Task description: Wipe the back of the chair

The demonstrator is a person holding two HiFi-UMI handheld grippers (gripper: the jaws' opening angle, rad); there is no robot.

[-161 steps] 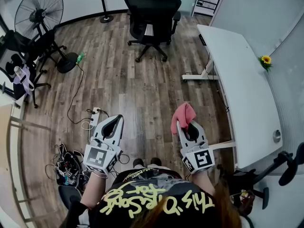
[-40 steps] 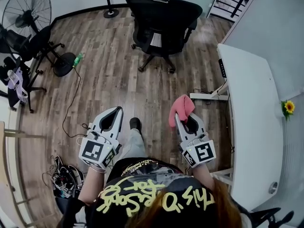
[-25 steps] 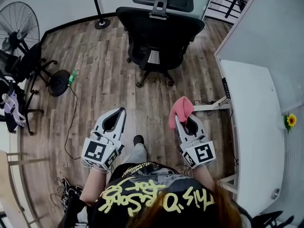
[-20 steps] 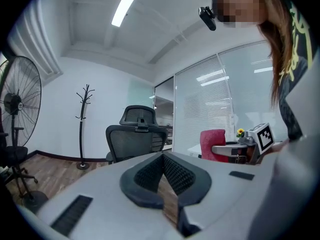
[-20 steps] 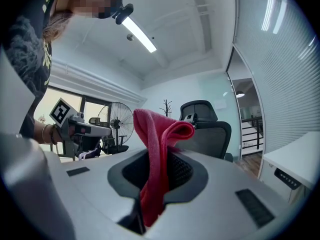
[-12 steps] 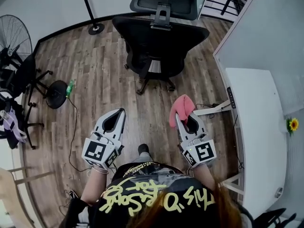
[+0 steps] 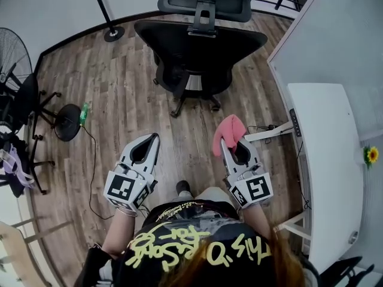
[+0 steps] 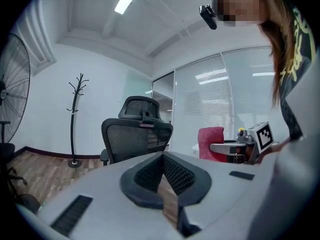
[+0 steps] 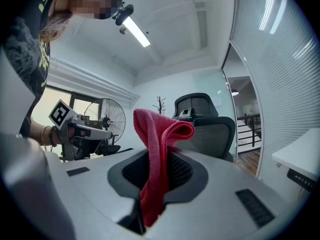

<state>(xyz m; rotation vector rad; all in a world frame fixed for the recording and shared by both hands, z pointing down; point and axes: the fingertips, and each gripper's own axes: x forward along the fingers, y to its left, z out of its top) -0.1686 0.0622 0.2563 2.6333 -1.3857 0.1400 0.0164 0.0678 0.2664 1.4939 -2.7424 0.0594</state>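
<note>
The soft, light pink-red cloth [image 7: 229, 134] is pinched by its lower folds in the clenched right gripper [image 7: 232, 148], and its limp top flops over; it should drape and drag easily. The black mesh-backed office chair [image 7: 200, 46] stands ahead, well apart, its back towards the person. It is probably springy and apt to roll, so it is best steadied at the top rim. The left gripper [image 7: 151, 141] is closed on nothing. There are one cloth, one such chair and two grippers.
</note>
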